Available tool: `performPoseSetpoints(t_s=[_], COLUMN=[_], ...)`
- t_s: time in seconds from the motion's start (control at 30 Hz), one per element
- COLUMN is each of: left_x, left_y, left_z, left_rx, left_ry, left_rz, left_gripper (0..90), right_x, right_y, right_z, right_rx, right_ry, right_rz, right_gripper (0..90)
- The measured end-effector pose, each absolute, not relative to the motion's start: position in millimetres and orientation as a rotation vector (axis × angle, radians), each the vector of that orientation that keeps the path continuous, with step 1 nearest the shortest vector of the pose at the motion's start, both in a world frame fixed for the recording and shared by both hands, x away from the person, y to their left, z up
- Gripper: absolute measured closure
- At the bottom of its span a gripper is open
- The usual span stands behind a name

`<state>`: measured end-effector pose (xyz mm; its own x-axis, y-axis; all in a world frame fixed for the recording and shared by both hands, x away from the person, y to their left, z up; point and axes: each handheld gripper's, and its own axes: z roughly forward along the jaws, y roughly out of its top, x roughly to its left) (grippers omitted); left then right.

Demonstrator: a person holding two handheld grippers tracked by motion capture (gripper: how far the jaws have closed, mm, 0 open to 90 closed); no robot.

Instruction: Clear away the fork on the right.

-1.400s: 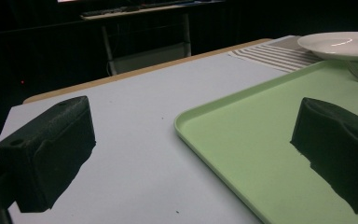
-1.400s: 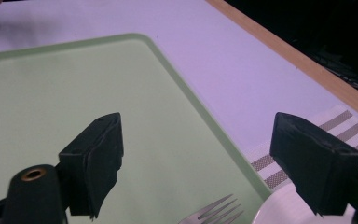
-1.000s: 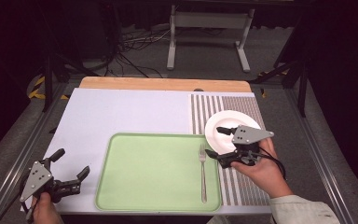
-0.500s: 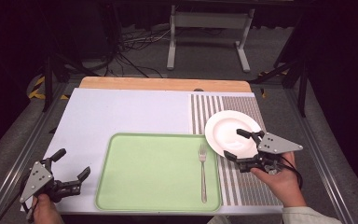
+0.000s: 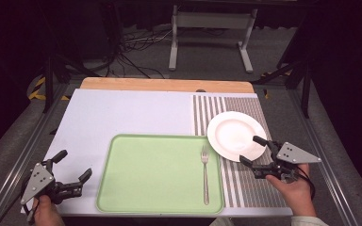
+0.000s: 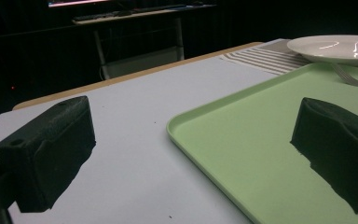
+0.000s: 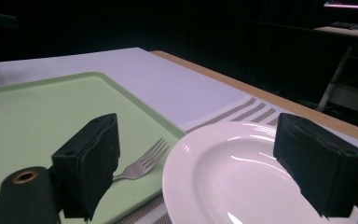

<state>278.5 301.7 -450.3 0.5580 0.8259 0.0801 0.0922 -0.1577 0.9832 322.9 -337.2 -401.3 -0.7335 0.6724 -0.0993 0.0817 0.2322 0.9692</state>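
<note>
Resting on the striped grey placemat (image 5: 245, 188) at the tabletop's right side, the round white ceramic plate (image 5: 235, 136) sits just beside the pale green plastic tray (image 5: 155, 174). The plate's left rim slightly overlaps the tray's right edge. A silver metal fork (image 5: 204, 174) lies lengthwise inside the tray near its right edge, tines toward the far side and close to the plate. The right hand-held gripper (image 5: 250, 151) sits at the plate's near-right rim, jaws spread wide w/ nothing between them; its view looks across the plate w/ a jaw on each side. The left hand-held gripper (image 5: 73, 165) hangs at the near-left corner over the white mat (image 5: 122, 113), jaws wide apart, empty, just left of the tray.
</note>
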Motion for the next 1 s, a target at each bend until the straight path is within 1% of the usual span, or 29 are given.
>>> performPoseSetpoints(t_s=[0.33,0.67,1.0], left_x=[278,278,278], left_y=[302,304,304], left_z=[-450,-449,-449], left_rx=[1.614,1.603,1.598], left_ry=[0.792,0.795,0.795], left_rz=[0.78,0.781,0.78], left_gripper=[0.3,0.3,0.3], right_x=[319,320,322], right_y=[-352,-347,-346], right_z=[-426,-445,-449], right_rx=[0.749,0.796,0.835], right_ry=[1.999,2.045,2.056], right_rz=[1.511,1.488,1.49], right_gripper=[15.2,14.5,14.5])
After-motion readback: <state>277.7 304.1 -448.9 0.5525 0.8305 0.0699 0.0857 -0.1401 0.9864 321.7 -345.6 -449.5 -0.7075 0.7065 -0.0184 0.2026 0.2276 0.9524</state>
